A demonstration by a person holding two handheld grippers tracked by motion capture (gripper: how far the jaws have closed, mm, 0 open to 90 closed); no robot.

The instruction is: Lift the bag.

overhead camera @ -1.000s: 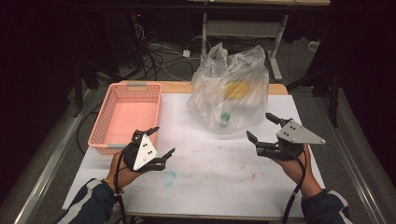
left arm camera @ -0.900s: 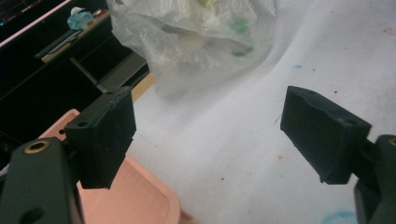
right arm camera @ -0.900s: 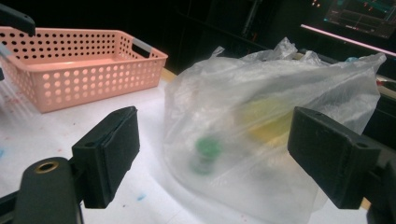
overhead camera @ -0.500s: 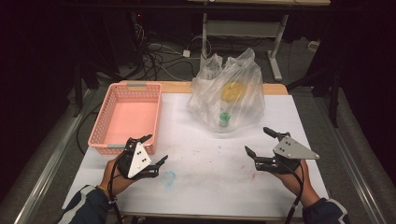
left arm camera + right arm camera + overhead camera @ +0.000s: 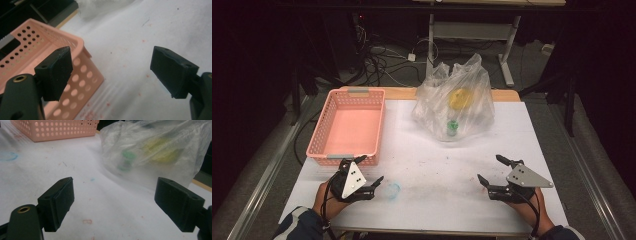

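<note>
A clear plastic bag [image 5: 455,102] stands at the back middle of the white table [image 5: 437,155], holding a yellow thing [image 5: 459,98] and a green thing [image 5: 452,126]. The right gripper view looks at the same bag [image 5: 155,150]. A pink perforated basket [image 5: 347,125] sits at the left, its corner [image 5: 82,72] close ahead in the left gripper view. My left gripper [image 5: 364,171] rests open near the front left, just in front of the basket. My right gripper [image 5: 494,170] is open at the front right, jaws wide apart and empty.
A faint blue ring mark [image 5: 392,190] lies on the table beside the left gripper. Cables [image 5: 382,55] and a desk frame [image 5: 507,45] stand on the dark floor behind the table. A metal rail [image 5: 272,165] runs along the left side.
Both hands have drawn back toward the front edge of the table and lowered. Both grippers stay open and empty. The bag and basket have not moved.
</note>
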